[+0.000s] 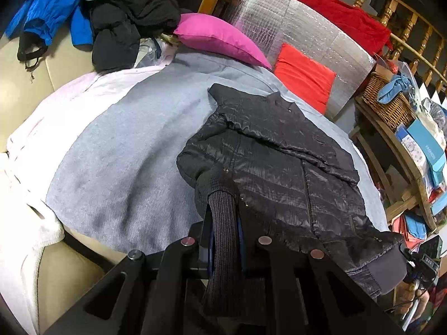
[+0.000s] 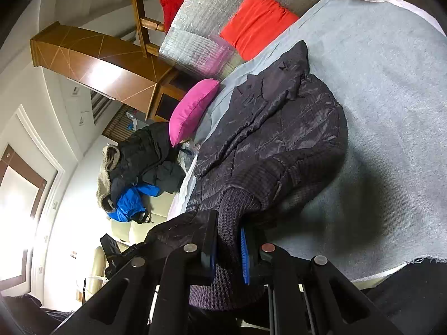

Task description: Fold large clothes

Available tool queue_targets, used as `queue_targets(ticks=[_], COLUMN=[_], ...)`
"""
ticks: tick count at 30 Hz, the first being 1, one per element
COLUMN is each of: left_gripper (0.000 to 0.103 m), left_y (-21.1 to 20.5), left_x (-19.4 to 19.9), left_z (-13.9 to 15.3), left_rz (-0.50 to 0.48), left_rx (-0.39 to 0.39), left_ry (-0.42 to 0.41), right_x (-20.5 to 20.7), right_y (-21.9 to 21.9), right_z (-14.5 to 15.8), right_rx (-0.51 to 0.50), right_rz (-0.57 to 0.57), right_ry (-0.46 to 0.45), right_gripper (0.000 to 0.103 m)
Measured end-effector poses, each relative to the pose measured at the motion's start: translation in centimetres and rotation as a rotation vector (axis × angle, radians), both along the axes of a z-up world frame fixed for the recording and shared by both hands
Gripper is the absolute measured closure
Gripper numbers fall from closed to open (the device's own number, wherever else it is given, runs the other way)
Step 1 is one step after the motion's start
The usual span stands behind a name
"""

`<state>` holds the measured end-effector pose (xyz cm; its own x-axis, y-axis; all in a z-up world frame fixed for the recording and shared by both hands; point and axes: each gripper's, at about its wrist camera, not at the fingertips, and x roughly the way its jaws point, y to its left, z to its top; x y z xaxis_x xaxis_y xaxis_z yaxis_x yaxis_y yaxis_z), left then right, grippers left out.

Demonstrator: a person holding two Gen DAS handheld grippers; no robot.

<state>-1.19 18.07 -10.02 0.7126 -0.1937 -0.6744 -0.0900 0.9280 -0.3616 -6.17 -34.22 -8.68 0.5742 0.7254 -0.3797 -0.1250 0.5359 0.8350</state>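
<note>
Two grips: both clamped on ribbed knit hem
Left gripper (image 1: 225, 237): clenched on hem's left end
Right gripper (image 2: 229, 247): clenched on other end
Jacket (image 1: 279, 162): spread ahead of both, on grey blanket (image 1: 125, 153)
Advice: raise together, hem taut, fold toward collar

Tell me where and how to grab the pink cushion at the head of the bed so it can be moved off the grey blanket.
Judging by its pose, take the pink cushion by its pointed corner that overhangs the grey blanket, coming in from the blanket side. That corner tapers thin and sticks out free, so narrow jaws could close on it; the middle looks too plump. Both grippers are currently shut on the dark jacket knit cuffs.
</note>
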Motion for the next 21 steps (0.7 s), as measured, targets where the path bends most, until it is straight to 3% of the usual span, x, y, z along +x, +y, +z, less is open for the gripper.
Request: queue_targets(ticks=[21], left_gripper=[0.089], left_y=[-0.44], left_x=[-0.10], left_z=[0.00], left_rz=[0.003], left_rx=[0.013], left_ry=[-0.002], right_x=[0.28], right_y=[0.41], right_z=[0.12], right_rx=[0.007], right_rz=[0.000], right_ry=[-0.002], right_gripper=[0.088])
